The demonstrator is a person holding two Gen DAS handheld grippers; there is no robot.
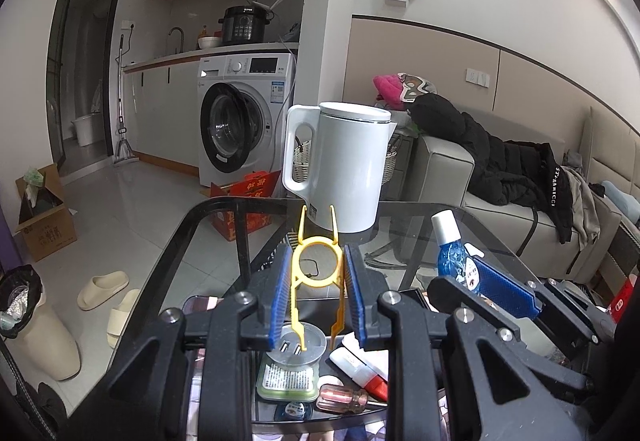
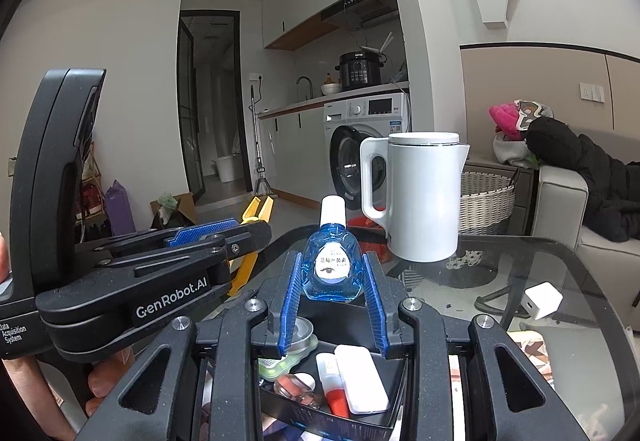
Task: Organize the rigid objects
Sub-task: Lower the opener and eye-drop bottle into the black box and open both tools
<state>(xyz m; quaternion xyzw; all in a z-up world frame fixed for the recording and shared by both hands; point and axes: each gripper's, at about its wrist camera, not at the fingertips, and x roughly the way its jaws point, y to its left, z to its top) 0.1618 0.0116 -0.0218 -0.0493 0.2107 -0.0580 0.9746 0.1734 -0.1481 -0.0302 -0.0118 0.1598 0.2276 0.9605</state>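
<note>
My left gripper (image 1: 319,261) is shut on a yellow plastic clip tool (image 1: 318,269) with a ring in its middle; the tool hangs above a black box (image 1: 344,415). My right gripper (image 2: 331,265) is shut on a small blue eye-drop bottle (image 2: 331,267) with a white cap, also above that black box (image 2: 340,421). In the left wrist view the bottle (image 1: 454,253) and the right gripper (image 1: 472,277) show at the right. In the right wrist view the left gripper (image 2: 248,233) with the yellow tool (image 2: 252,241) is at the left, a hand on its handle.
The box holds a round tin (image 1: 294,347), a green-edged case (image 1: 286,381), a red-and-white tube (image 1: 362,365), a small screwdriver (image 1: 342,397) and a white bar (image 2: 362,379). A white kettle (image 1: 340,165) stands on the glass table (image 2: 560,269). A white charger cube (image 2: 542,299) lies at the right.
</note>
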